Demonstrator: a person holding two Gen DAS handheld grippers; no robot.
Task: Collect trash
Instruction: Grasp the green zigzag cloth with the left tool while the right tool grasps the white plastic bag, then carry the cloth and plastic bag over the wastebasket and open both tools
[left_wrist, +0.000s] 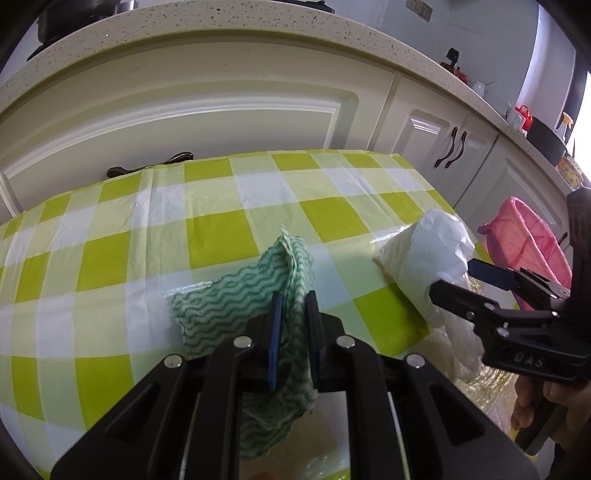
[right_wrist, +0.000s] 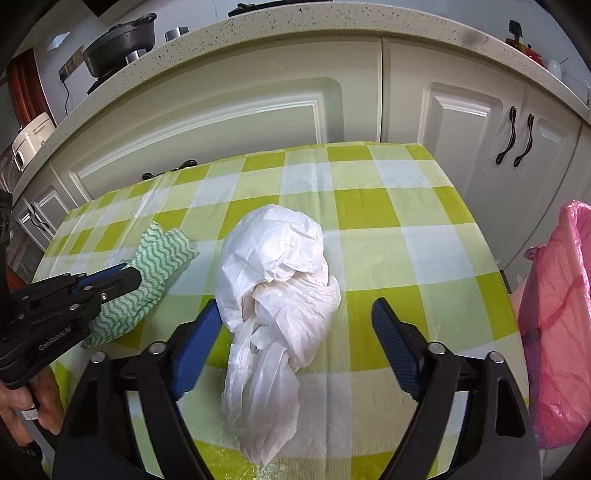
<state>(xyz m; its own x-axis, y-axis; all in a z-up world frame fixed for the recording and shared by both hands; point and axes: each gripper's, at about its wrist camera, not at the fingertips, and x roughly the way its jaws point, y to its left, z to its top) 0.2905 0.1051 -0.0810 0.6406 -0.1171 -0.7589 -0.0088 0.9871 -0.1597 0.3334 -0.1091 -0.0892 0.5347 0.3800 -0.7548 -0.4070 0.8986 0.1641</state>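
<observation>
Checked tablecloth (right_wrist: 369, 206) lies bare beyond the white bag (right_wrist: 273, 280) toward its far edge.

Both wrist views angled down, close (shared: checked table (left_wrist: 207, 229)).

Both my claws: matte black plastic frames w/ round silver screws, blue textured pads inside the fingers. Right claw (left_wrist: 460, 275) body reads "DAS" in raised letters; left claw (right_wrist: 127, 275) has white "GenRobot.AI" print.
</observation>
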